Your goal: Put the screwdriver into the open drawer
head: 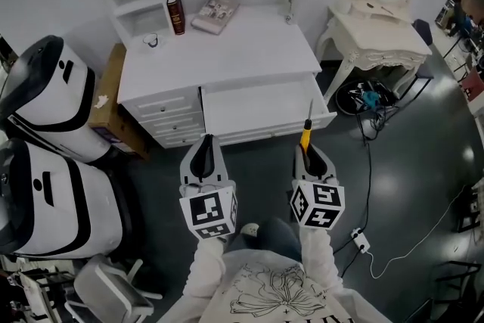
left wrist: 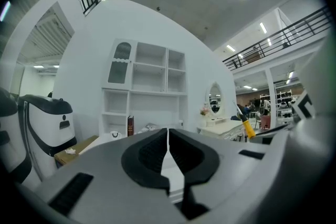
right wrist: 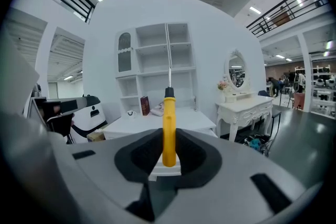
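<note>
A screwdriver [head: 305, 134] with a yellow handle and a thin metal shaft sticks forward out of my right gripper [head: 309, 150], whose jaws are shut on the handle. In the right gripper view the screwdriver [right wrist: 168, 131] stands upright between the black pads, shaft pointing at the shelf unit. The open drawer [head: 261, 108] juts from the white desk [head: 219, 53] just ahead of the screwdriver's tip. My left gripper [head: 203, 157] hovers beside the right one, in front of the desk's small drawers. In the left gripper view my left gripper [left wrist: 168, 140] has its jaws together with nothing between them.
On the desk lie a dark red book [head: 175, 11], a magazine [head: 215, 12] and a small cup [head: 151, 40]. A white dressing table [head: 378, 30] with an oval mirror stands to the right, with cables [head: 374, 106] on the floor. White-and-black machines [head: 45, 140] and a cardboard box [head: 110, 98] stand at the left.
</note>
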Action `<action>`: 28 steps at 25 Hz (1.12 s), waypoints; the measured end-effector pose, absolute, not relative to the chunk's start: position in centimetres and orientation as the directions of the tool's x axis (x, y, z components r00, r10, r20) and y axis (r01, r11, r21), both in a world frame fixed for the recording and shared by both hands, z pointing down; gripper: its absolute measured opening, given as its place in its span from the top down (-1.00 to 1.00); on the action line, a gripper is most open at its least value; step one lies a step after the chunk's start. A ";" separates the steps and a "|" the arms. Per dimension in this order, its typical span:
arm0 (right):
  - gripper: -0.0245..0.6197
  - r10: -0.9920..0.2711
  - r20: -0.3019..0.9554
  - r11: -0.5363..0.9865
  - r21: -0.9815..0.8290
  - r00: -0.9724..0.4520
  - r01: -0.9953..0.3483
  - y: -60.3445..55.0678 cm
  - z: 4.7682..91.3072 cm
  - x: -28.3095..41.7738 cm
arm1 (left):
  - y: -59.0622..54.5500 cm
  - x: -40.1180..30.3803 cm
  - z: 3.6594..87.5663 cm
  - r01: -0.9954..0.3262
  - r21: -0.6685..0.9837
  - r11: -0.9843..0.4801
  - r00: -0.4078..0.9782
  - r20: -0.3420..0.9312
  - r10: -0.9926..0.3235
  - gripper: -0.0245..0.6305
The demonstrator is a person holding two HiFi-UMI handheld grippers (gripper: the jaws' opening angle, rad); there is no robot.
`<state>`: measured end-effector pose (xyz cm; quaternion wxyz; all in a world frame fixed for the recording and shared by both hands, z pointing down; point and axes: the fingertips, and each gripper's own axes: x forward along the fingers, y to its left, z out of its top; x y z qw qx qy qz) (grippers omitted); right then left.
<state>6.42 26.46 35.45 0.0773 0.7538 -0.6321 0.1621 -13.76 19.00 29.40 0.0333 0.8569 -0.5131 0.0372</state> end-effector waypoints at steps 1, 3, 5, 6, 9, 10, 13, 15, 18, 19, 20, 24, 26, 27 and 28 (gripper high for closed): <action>0.71 -0.925 0.348 -0.191 -0.091 0.149 -0.977 26.4 35.7 6.5 | 18.9 -13.6 29.6 -0.880 0.019 -0.474 0.473 0.104 -0.875 0.89; 0.71 -0.922 0.359 -0.196 -0.099 0.149 -0.976 26.2 36.1 6.7 | 18.7 -13.3 29.9 -0.877 0.017 -0.480 0.478 0.113 -0.871 0.89; 0.71 -0.920 0.365 -0.196 -0.105 0.146 -0.975 25.8 36.4 6.8 | 18.3 -13.0 30.2 -0.876 0.016 -0.483 0.481 0.122 -0.868 0.89; 0.71 -0.919 0.368 -0.195 -0.106 0.143 -0.975 25.5 36.5 6.9 | 18.1 -12.8 30.3 -0.875 0.017 -0.483 0.482 0.127 -0.867 0.89; 0.71 -0.915 0.380 -0.192 -0.108 0.138 -0.975 24.5 37.1 7.3 | 17.1 -12.1 31.0 -0.873 0.021 -0.486 0.484 0.144 -0.863 0.89; 0.71 -0.913 0.384 -0.191 -0.110 0.136 -0.975 24.0 37.3 7.5 | 16.8 -11.8 31.3 -0.873 0.023 -0.487 0.485 0.149 -0.862 0.89; 0.71 -0.911 0.394 -0.181 -0.114 0.123 -0.977 22.4 38.1 8.4 | 15.5 -10.8 32.0 -0.875 0.026 -0.483 0.481 0.159 -0.862 0.89; 0.71 -0.911 0.397 -0.170 -0.116 0.111 -0.979 20.9 38.3 9.0 | 14.3 -10.1 32.3 -0.879 0.024 -0.477 0.474 0.163 -0.865 0.89; 0.71 -0.912 0.399 -0.150 -0.119 0.091 -0.981 18.3 38.5 10.2 | 12.1 -8.9 32.6 -0.886 0.023 -0.462 0.459 0.170 -0.872 0.89; 0.71 -0.913 0.400 -0.142 -0.119 0.083 -0.983 17.3 38.6 10.6 | 11.3 -8.5 32.7 -0.890 0.024 -0.456 0.453 0.173 -0.874 0.89; 0.71 -0.912 0.402 -0.133 -0.119 0.074 -0.984 16.4 38.8 10.9 | 10.5 -8.1 32.8 -0.893 0.024 -0.450 0.447 0.175 -0.877 0.89; 0.71 -0.910 0.413 -0.101 -0.125 0.041 -0.987 12.5 39.4 13.0 | 7.3 -5.9 33.3 -0.903 0.023 -0.429 0.425 0.185 -0.886 0.89; 0.71 -0.907 0.419 -0.087 -0.128 0.026 -0.988 10.5 39.6 14.0 | 5.6 -4.9 33.5 -0.908 0.023 -0.418 0.414 0.191 -0.890 0.89; 0.71 -0.906 0.422 -0.079 -0.129 0.017 -0.989 9.5 39.7 14.4 | 4.8 -4.4 33.6 -0.911 0.023 -0.411 0.408 0.193 -0.893 0.89; 0.71 -0.905 0.425 -0.069 -0.130 0.008 -0.989 8.4 39.8 14.8 | 3.9 -3.9 33.7 -0.914 0.023 -0.405 0.401 0.195 -0.895 0.89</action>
